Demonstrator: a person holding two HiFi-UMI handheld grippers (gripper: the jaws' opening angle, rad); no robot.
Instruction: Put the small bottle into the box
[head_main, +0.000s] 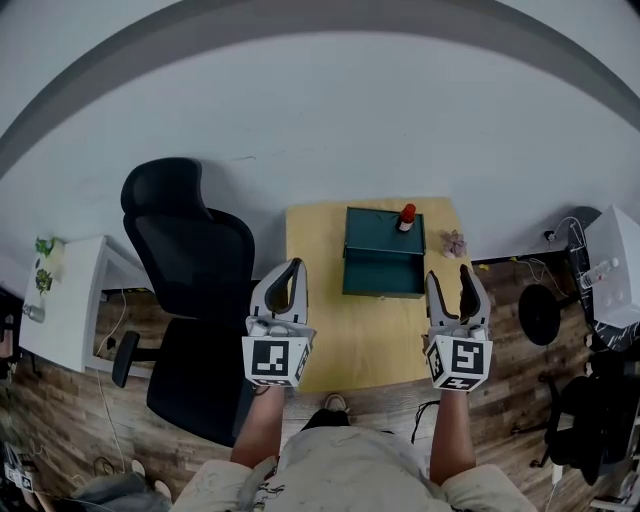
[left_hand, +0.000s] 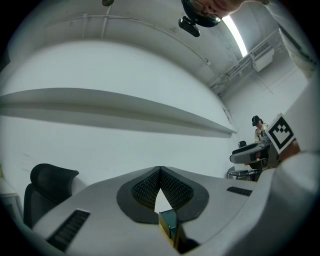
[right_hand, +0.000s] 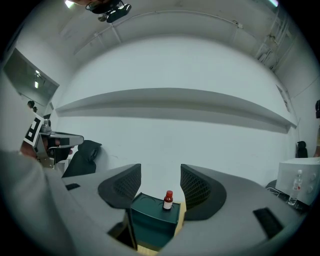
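A small brown bottle with a red cap (head_main: 406, 217) (right_hand: 168, 200) stands upright on the far right corner of a dark green box (head_main: 383, 252) (right_hand: 152, 217) at the back of a yellow table (head_main: 320, 340). Both grippers hover over the table's near edge, well short of the box. My left gripper (head_main: 296, 268) (left_hand: 160, 172) is at the front left with its tips together and nothing between them; a corner of the box (left_hand: 169, 222) shows below them. My right gripper (head_main: 449, 275) (right_hand: 161, 176) is open and empty, its jaws framing the bottle from a distance.
A small pinkish object (head_main: 455, 243) lies on the table right of the box. A black office chair (head_main: 185, 260) stands close to the table's left side. A white cabinet (head_main: 65, 300) is further left, a black stool (head_main: 540, 315) and a white unit (head_main: 615, 265) at right.
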